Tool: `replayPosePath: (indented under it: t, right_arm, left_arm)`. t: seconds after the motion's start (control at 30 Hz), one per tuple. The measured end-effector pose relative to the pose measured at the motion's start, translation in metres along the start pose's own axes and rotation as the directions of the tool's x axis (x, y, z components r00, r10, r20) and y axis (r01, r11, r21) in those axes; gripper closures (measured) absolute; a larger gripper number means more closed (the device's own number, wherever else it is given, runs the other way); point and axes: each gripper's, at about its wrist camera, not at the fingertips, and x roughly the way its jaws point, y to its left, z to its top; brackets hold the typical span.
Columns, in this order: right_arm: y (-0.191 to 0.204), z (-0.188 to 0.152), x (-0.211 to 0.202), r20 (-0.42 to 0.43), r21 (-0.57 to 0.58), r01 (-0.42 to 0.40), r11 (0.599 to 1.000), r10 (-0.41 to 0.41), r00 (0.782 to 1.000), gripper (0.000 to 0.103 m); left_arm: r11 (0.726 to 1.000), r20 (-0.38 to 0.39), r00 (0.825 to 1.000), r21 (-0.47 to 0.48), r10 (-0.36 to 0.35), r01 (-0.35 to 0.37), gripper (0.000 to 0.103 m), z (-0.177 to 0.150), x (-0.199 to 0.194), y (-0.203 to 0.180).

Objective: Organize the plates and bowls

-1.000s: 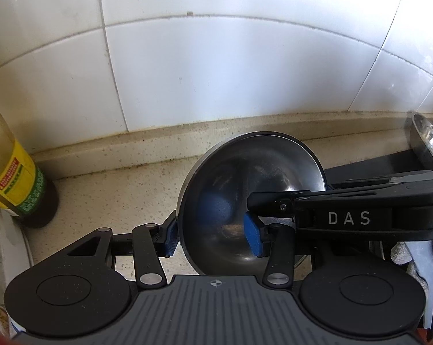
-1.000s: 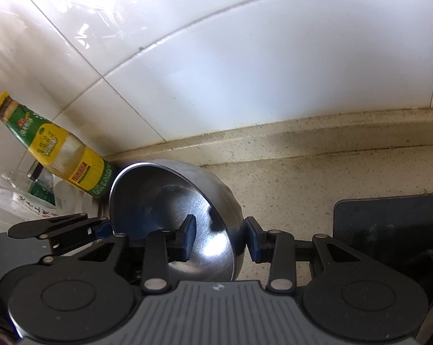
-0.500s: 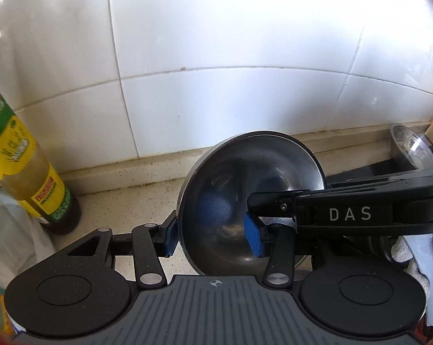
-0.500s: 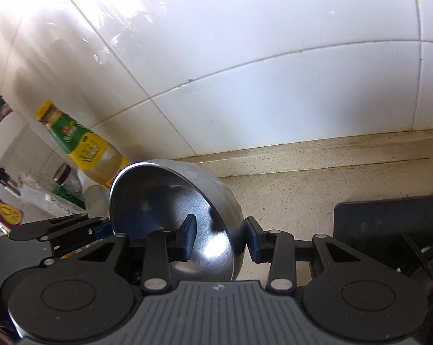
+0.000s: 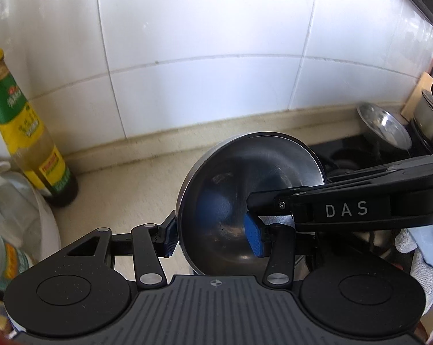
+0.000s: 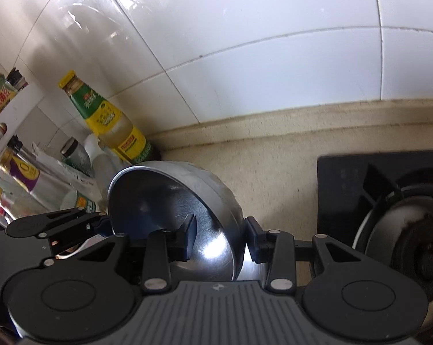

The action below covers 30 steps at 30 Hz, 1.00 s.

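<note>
Bowl | rim clamped by left gripper and right gripper

Two close wrist views toward the tiled wall, sharing one steel bowl.

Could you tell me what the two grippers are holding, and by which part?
Both clamp the round stainless-steel bowl by its rim: left gripper on one side, right gripper opposite.

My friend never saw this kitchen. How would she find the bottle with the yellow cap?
Start at the white tiled wall and follow the beige speckled counter left into the corner. There stands a tall glass bottle with a yellow cap, nearest the wall. Unlike the bottles beside it, it has green and yellow labels over pale liquid.
</note>
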Motion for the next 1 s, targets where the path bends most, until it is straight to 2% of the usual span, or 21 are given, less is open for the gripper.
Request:
replayPosePath:
  t: [0.33,0.57,0.67,0.8,1.0]
  right_arm:
    - [-0.006,-0.02,0.004,-0.065,0.017,0.019,1.0,-0.018,0.998,0.066]
    - [-0.006,-0.02,0.012,-0.094,-0.003,0.029,1.0,-0.029,0.995,0.064]
    - [0.0,-0.02,0.009,-0.066,-0.061,0.058,0.996,-0.062,0.996,0.062]
    - [0.009,-0.021,0.005,-0.03,-0.123,0.109,0.986,-0.113,0.993,0.052]
    - [0.028,-0.025,-0.008,0.105,-0.276,0.248,0.929,-0.227,0.968,0.047]
  left_arm:
    - [1.0,-0.058,0.998,0.012,-0.012,0.012,0.047,-0.024,0.006,-0.013]
    - [1.0,-0.089,0.996,-0.004,-0.017,0.017,0.044,-0.03,0.018,-0.007]
    - [1.0,-0.076,0.997,-0.009,0.011,-0.011,0.032,-0.033,0.019,-0.002]
    - [0.999,-0.058,0.998,-0.029,0.024,-0.026,0.03,-0.034,0.014,0.008]
    - [0.998,-0.052,0.998,-0.047,0.035,-0.038,0.028,-0.034,0.009,0.014]
